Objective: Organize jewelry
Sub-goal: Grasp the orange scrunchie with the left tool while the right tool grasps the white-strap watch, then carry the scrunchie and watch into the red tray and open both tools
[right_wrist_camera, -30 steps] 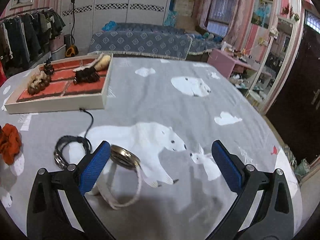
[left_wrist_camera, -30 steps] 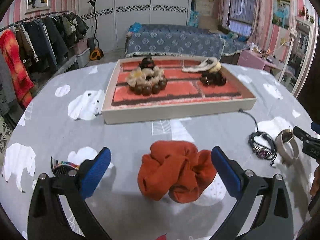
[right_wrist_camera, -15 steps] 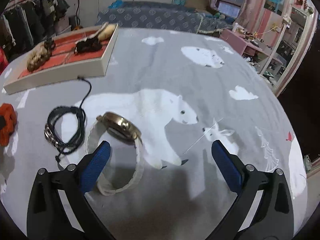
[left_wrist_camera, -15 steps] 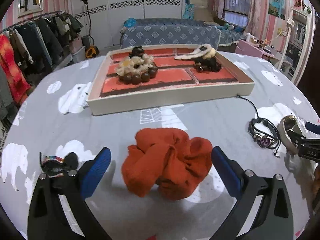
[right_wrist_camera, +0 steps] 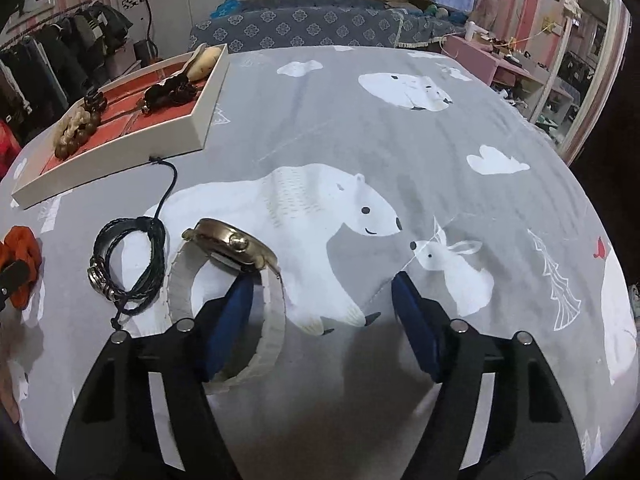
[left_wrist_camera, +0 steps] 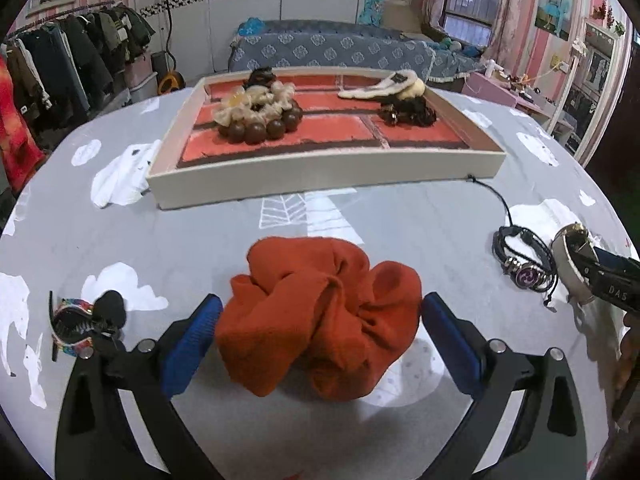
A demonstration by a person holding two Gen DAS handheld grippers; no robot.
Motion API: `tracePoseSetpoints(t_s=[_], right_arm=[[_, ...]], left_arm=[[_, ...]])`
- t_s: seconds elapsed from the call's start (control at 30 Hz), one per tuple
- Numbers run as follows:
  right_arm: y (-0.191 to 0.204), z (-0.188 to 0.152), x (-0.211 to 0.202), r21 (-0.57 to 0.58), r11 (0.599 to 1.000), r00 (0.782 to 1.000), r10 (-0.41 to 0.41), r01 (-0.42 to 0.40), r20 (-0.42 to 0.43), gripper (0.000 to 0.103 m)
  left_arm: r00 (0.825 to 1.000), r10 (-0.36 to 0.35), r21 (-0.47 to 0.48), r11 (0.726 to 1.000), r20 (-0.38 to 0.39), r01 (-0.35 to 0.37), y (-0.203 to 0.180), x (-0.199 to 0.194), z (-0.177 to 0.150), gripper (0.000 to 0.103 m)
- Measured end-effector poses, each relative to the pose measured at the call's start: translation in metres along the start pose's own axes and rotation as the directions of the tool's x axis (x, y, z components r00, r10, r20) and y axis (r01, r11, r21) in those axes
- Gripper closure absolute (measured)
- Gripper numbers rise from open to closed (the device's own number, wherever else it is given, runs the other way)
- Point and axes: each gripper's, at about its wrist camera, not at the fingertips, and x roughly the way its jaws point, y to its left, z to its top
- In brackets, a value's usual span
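An orange scrunchie lies on the grey cloth between the blue pads of my left gripper. That gripper is wide open, with the pads right at the scrunchie's edges. A gold watch with a white strap stands on its side. My right gripper is closing. Its left finger is inside the strap loop, so the strap's right side is between the jaws, and the right pad is still clear of it. A black braided bracelet lies just left of the watch.
A white tray with a red lining sits farther back, holding bead bracelets and hair pieces. A multicoloured claw clip lies left of the left gripper. The bracelet's cord trails up to the tray's corner. Bare cloth spreads to the right.
Both grippers have sunk toward the table. The scrunchie now sits between the left pads. The right jaws have narrowed and the left finger has slipped into the watch strap loop.
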Motion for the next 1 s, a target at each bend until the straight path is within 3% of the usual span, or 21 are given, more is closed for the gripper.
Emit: tracePoseSetpoints(t_s=[0.2, 0.47, 0.6, 0.83, 1.0], right_arm=[[0.009, 0.000, -0.003, -0.032, 0.999, 1.000, 0.020, -0.020, 0.010, 0.058], [0.019, 0.001, -0.003, -0.056, 0.997, 0.999, 0.046, -0.045, 0.023, 0.086], [0.024, 0.000, -0.003, -0.079, 0.996, 0.999, 0.035, -0.032, 0.033, 0.087], [0.023, 0.002, -0.004, -0.063, 0.997, 0.997, 0.045, -0.042, 0.055, 0.090], [0.020, 0.004, -0.006, -0.044, 0.998, 0.996, 0.053, -0.050, 0.077, 0.091]], left_arm=[[1.000, 0.010, 0.010, 1.000, 0.011, -0.010, -0.003, -0.001, 0.000, 0.010], [1.000, 0.007, 0.043, 0.999, 0.003, -0.007, -0.010, 0.001, -0.002, 0.032], [1.000, 0.004, 0.041, 0.999, 0.001, -0.004, -0.009, 0.002, -0.002, 0.039], [1.000, -0.015, 0.045, 0.999, 0.012, 0.014, -0.010, 0.000, -0.002, 0.061], [1.000, -0.017, 0.037, 0.999, 0.014, 0.017, -0.008, -0.001, -0.001, 0.066]])
